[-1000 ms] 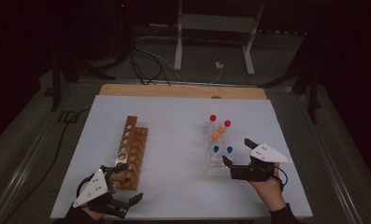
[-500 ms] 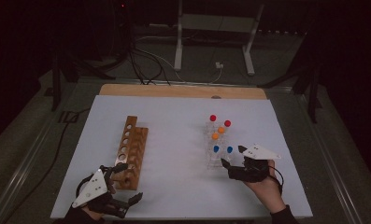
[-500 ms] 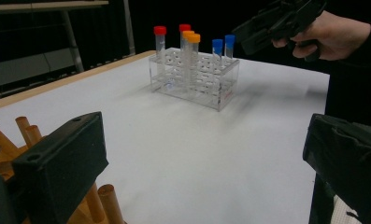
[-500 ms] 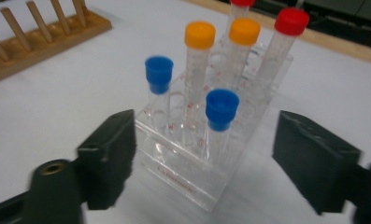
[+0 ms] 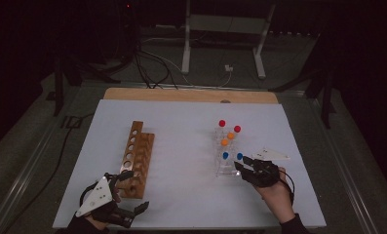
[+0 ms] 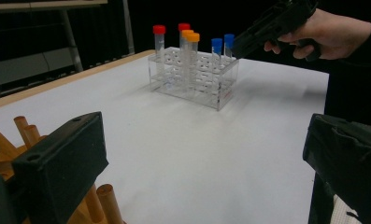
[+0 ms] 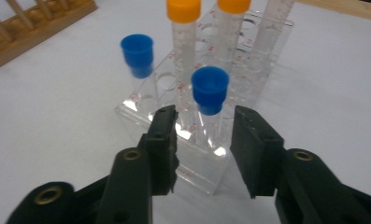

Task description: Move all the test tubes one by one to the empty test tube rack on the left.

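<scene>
Right tongs [image 7: 204,133] now astride blue-capped tube [image 7: 210,93].

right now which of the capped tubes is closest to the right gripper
The blue-capped tube at the near corner of the clear rack, straight ahead of the open right gripper. The other blue-capped tube stands off to the side; the orange ones are behind.

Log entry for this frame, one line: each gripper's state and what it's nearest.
right gripper: open, fingers either side of near blue-capped tube, no contact seen | left gripper: open, by wooden rack | clear rack: six tubes
</scene>
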The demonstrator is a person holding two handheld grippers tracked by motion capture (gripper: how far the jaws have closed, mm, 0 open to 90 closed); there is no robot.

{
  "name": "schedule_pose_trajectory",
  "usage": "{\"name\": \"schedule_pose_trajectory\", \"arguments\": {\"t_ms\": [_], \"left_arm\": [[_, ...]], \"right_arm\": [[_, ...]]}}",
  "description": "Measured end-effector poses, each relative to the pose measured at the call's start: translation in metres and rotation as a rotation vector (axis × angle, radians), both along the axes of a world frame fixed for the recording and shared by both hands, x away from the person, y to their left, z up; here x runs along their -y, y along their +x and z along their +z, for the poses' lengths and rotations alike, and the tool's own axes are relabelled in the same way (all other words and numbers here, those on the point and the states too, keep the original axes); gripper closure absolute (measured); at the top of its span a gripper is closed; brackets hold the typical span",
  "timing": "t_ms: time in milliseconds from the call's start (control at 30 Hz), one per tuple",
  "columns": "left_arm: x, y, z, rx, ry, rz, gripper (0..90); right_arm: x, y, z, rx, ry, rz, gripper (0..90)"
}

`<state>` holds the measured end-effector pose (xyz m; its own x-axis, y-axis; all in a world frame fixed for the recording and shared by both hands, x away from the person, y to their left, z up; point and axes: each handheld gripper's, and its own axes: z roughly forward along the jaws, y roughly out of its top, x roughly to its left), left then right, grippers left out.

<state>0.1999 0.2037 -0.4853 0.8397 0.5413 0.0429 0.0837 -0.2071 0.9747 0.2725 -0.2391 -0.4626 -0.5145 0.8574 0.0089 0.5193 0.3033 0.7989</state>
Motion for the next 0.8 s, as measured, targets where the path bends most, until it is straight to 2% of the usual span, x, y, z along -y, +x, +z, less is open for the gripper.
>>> {"name": "schedule_pose_trajectory", "arguments": {"t_ms": [267,400,633,800], "left_arm": [[0.0006,-0.0006,0.0000,0.001,0.001,-0.008,0.5],[0.0005,-0.0006,0.0000,0.002,0.003,-0.004,0.5],[0.0006,-0.0003,-0.0001,0.001,0.006,-0.004,0.5],[0.0006,-0.0004,-0.0001,0.002,0.008,-0.003,0.5]], "right_arm": [[-0.0027,0.0023,-0.0017,0.011,-0.005,-0.011,70.0],[-0.0030,0.0042,-0.0039,-0.005,-0.006,-0.017,74.2],[-0.0067,0.0032,-0.0047,0.017,-0.044,-0.036,76.6],[-0.0066,0.0029,-0.0051,0.025,-0.044,-0.034,76.8]]}}
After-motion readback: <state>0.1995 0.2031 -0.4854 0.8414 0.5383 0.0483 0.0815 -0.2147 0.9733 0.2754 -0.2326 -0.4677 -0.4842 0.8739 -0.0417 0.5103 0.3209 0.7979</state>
